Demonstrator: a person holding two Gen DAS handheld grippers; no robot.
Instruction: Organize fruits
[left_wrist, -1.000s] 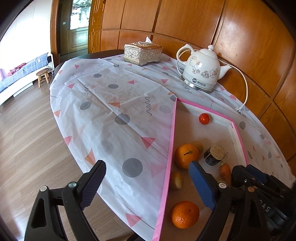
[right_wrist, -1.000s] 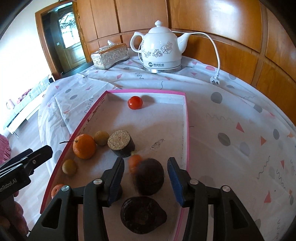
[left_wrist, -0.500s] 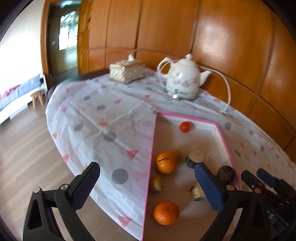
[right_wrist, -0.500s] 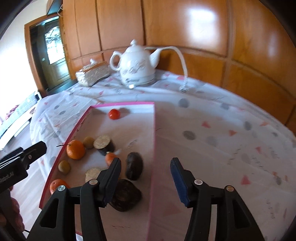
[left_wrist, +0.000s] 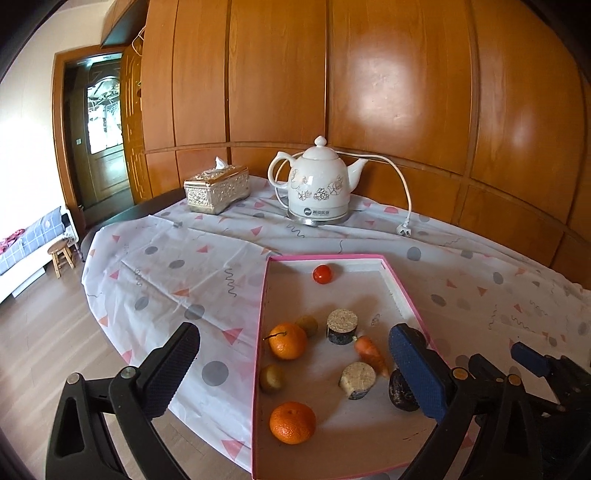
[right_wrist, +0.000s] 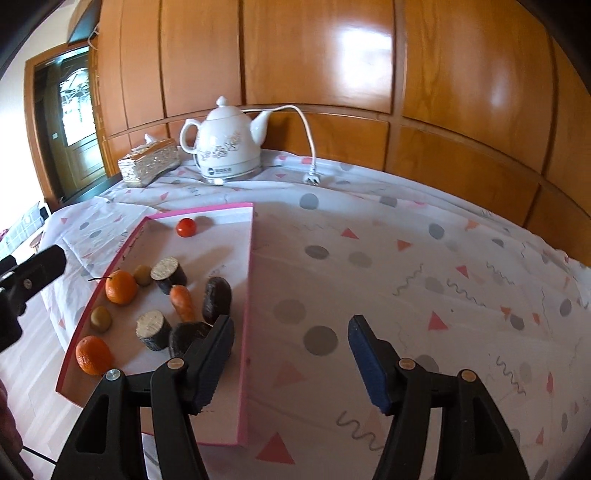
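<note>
A pink-rimmed tray (left_wrist: 260, 332) (right_wrist: 248, 295) holds two oranges (left_wrist: 287, 340) (left_wrist: 292, 422), two kiwis (left_wrist: 272, 377), a red tomato (left_wrist: 322, 274) (right_wrist: 185, 227), a carrot (left_wrist: 370, 354) (right_wrist: 182, 302), two cut cylinders (left_wrist: 342, 326) (left_wrist: 357, 380) and dark lumps (right_wrist: 217, 298). My left gripper (left_wrist: 291, 373) is open and empty, raised above the tray's near end. My right gripper (right_wrist: 291, 363) is open and empty, above the tablecloth just right of the tray's edge; it also shows in the left wrist view (left_wrist: 532, 363).
A white kettle (left_wrist: 319, 190) (right_wrist: 229, 147) with a cord and plug (left_wrist: 404, 230) stands at the back of the table. A tissue box (left_wrist: 217, 189) (right_wrist: 149, 166) sits left of it. Wood panelling stands behind. The table edge drops to the floor on the left.
Both grippers have risen and pulled back from the tray. The right gripper moved right, off the dark fruit, and stands over the cloth. The fruits have not moved.
</note>
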